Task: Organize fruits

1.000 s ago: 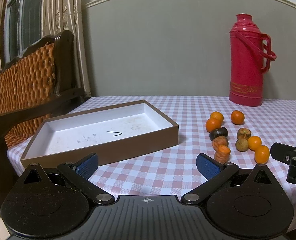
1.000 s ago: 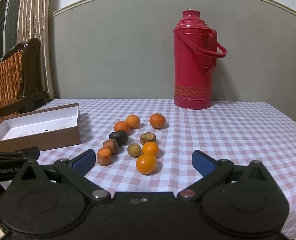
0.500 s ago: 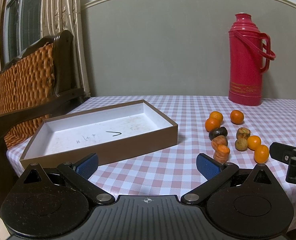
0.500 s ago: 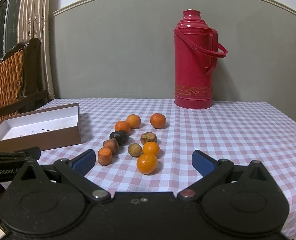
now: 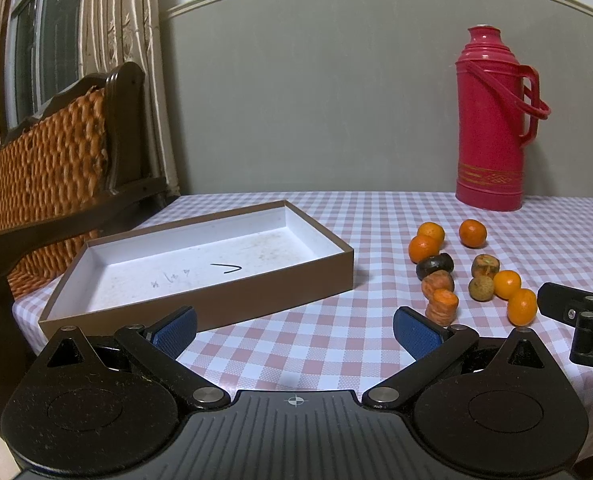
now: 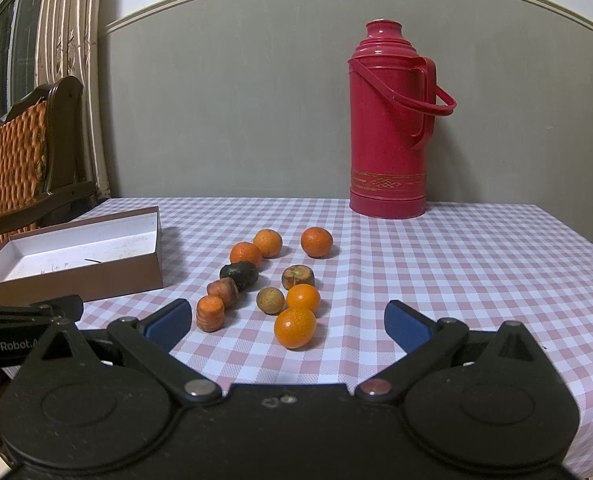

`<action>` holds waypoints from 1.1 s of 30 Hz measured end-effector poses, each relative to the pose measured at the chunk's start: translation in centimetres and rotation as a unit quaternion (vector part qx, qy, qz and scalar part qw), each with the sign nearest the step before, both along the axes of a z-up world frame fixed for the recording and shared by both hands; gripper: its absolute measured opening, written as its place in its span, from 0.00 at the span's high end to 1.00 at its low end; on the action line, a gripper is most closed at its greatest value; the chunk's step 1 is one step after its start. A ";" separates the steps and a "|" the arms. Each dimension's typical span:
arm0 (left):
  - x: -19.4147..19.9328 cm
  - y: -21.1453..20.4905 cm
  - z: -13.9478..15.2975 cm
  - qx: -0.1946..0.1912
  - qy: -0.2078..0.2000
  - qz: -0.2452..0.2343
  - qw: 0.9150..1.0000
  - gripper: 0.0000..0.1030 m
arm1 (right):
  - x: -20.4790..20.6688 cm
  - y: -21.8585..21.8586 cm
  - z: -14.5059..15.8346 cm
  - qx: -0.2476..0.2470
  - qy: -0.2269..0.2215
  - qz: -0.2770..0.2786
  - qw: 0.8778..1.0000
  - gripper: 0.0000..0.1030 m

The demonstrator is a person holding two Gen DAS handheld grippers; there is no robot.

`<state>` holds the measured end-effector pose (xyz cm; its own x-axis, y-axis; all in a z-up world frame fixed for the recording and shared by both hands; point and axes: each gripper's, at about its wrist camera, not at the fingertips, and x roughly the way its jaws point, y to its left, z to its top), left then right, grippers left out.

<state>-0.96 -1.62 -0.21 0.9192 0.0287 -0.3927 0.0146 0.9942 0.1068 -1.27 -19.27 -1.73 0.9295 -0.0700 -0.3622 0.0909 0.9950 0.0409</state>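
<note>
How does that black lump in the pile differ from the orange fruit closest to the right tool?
The black lump is dark, dull and somewhat squashed; the nearest orange is bright, smooth and round. The lump touches a carrot piece mid-pile; the orange sits at the pile's near edge, against another orange. Both rest on the checked cloth, outside the box.

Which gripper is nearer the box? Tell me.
Left. The left gripper sits right before the box; the right gripper is off to its right, facing the fruit.

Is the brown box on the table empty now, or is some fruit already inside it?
Empty. The brown box shows only its bare white floor with faint pen marks; all the fruits lie on the tablecloth beside it.
</note>
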 end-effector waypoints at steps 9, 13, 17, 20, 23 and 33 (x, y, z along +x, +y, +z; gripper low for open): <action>0.0 -0.1 0.0 0.000 0.000 0.000 1.000 0.00 | 0.0 0.0 0.0 0.001 0.000 0.000 1.000 0.06; 0.0 -0.2 -0.1 0.002 0.001 -0.001 1.000 0.00 | 0.0 0.0 0.0 0.001 -0.001 0.000 1.000 0.06; 0.0 -0.2 -0.1 0.002 0.000 -0.002 1.000 0.00 | -0.1 0.0 0.0 0.002 -0.002 -0.001 1.000 0.06; 0.0 -0.2 -0.1 0.003 0.001 -0.003 1.000 0.00 | -0.1 0.0 0.1 0.002 -0.002 -0.001 1.000 0.06; 0.0 -0.2 0.0 0.004 0.001 -0.004 1.000 0.00 | -0.1 -0.1 0.1 0.003 -0.002 -0.002 1.000 0.06; 0.1 -0.5 -0.1 0.009 0.002 -0.009 1.000 0.00 | -0.1 -0.2 0.1 0.002 -0.003 -0.003 1.000 0.06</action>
<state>-0.83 -2.10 -0.29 0.9183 0.0199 -0.3953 0.0319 0.9918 0.1239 -1.33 -19.44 -1.62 0.9309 -0.0744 -0.3576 0.0969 0.9943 0.0454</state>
